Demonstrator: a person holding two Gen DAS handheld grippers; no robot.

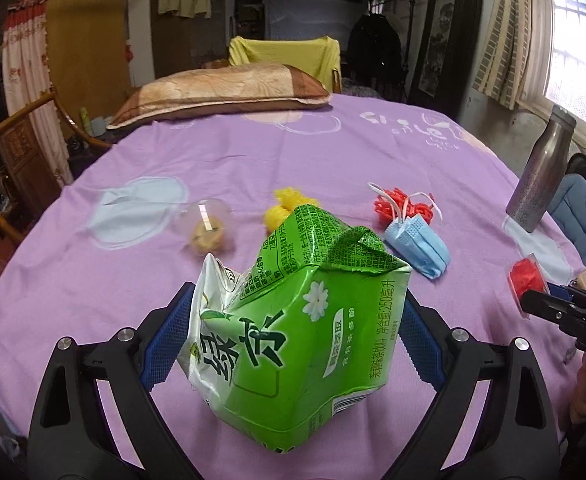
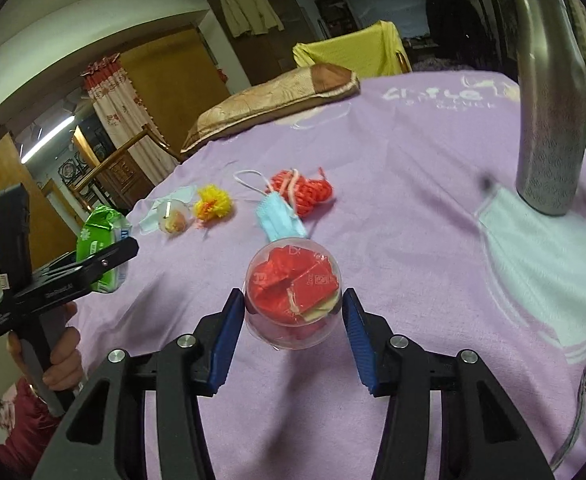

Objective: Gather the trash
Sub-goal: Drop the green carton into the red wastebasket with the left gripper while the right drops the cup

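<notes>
Left tongs [image 1: 293,344] are gripping a crumpled green drink carton [image 1: 297,332], blue pads pressing both its sides, holding it above the purple bed sheet [image 1: 93,280]. Right tongs [image 2: 291,336] are standing partly open around a clear plastic cup [image 2: 293,304] stuffed with red wrappers; the left pad is touching the cup wall while the right pad is sitting just clear, so no firm grip is showing. Farther out on the sheet are lying a blue face mask [image 1: 419,250], red cord bundle [image 1: 403,204], yellow pompom [image 1: 289,206] and another clear cup [image 1: 207,228], with a steel bottle [image 1: 541,172] standing at the right edge.
</notes>
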